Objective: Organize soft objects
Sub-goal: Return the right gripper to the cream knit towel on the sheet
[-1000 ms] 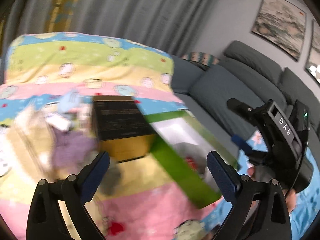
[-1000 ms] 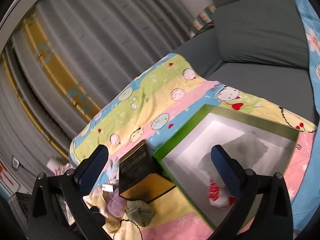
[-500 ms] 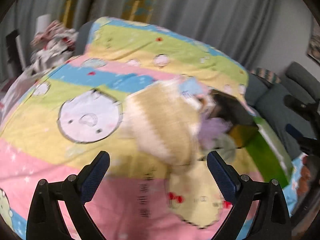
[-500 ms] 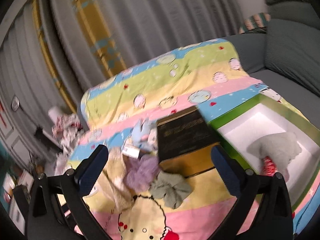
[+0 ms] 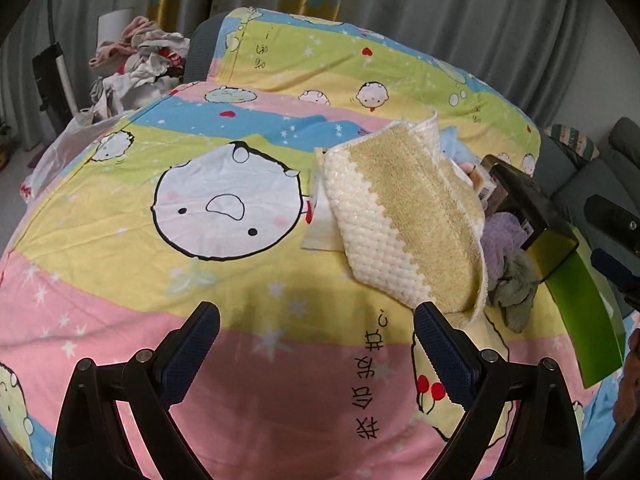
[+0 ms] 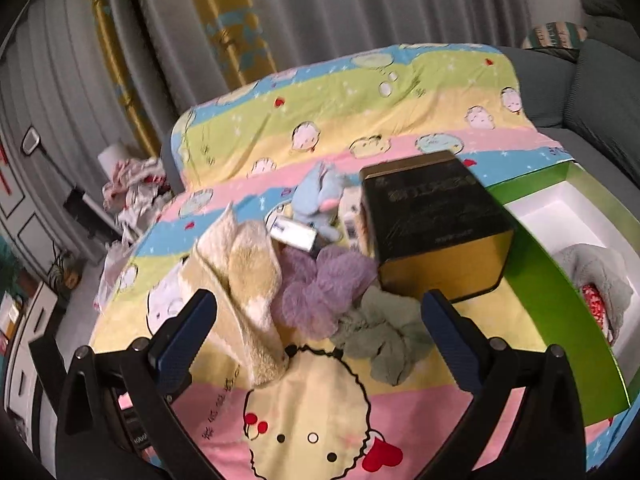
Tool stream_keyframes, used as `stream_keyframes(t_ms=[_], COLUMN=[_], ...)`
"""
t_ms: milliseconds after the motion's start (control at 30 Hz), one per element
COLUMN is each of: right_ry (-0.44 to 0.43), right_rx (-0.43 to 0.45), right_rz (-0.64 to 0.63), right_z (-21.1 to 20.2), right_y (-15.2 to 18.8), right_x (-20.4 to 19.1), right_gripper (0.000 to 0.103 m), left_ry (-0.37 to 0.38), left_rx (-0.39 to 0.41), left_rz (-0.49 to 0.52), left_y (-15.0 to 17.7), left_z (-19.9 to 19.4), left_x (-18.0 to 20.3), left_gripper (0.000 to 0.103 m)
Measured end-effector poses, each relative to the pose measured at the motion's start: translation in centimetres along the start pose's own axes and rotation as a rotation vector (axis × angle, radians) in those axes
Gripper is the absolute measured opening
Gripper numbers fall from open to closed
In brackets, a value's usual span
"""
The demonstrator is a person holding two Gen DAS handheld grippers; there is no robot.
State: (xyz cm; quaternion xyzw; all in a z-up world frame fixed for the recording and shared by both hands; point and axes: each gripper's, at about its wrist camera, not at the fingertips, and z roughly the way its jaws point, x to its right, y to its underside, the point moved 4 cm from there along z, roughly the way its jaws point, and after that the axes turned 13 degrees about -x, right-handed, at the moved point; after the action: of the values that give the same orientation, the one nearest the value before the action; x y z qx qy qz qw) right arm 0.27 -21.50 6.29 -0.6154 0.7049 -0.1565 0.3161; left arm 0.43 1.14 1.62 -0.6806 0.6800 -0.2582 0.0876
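Observation:
A cream and tan towel (image 5: 404,220) lies folded on the cartoon bedsheet (image 5: 200,280); it also shows in the right wrist view (image 6: 240,276). Beside it lie a purple scrunchie (image 6: 320,292), a grey-green scrunchie (image 6: 384,332) and a blue plush toy (image 6: 320,200). A green box (image 6: 552,304) with a white inside holds a grey cloth (image 6: 596,276) and a red item. My left gripper (image 5: 316,344) is open and empty, just short of the towel. My right gripper (image 6: 320,336) is open and empty above the scrunchies.
A black and gold box (image 6: 436,224) stands between the soft pile and the green box. Small packets (image 6: 292,234) lie by the plush toy. A heap of clothes (image 5: 136,60) sits at the far left. A grey sofa (image 6: 600,92) is at the right.
Both grippers have swung left, away from the green box and toward the soft pile. The left view now centres on the towel. Both grippers stayed open and empty.

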Motion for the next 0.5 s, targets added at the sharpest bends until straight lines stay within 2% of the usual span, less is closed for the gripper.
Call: stream_keyframes(t_ms=[167,400,500], right_ry=[-0.047,-0.074,-0.125], right_rx=[-0.046,-0.063,-0.082], right_rz=[0.013,0.025,0.039], right_z=[0.85,0.71,0.95], right_y=[0.34,0.54,0.52], right_x=[-0.27,-0.28,-0.18], right_gripper=[0.102,0.102,0.102], left_ry=[0.002,0.023,0.028], left_rx=[-0.019,-0.034,-0.021], left_rz=[-0.008,-0.021,-0.027], left_y=[0.04,0.1,0.06], left_z=[0.3,0.5,0.32], left_x=[0.02,-0.05,0.03], left_gripper=[0.098,0.098,0.098])
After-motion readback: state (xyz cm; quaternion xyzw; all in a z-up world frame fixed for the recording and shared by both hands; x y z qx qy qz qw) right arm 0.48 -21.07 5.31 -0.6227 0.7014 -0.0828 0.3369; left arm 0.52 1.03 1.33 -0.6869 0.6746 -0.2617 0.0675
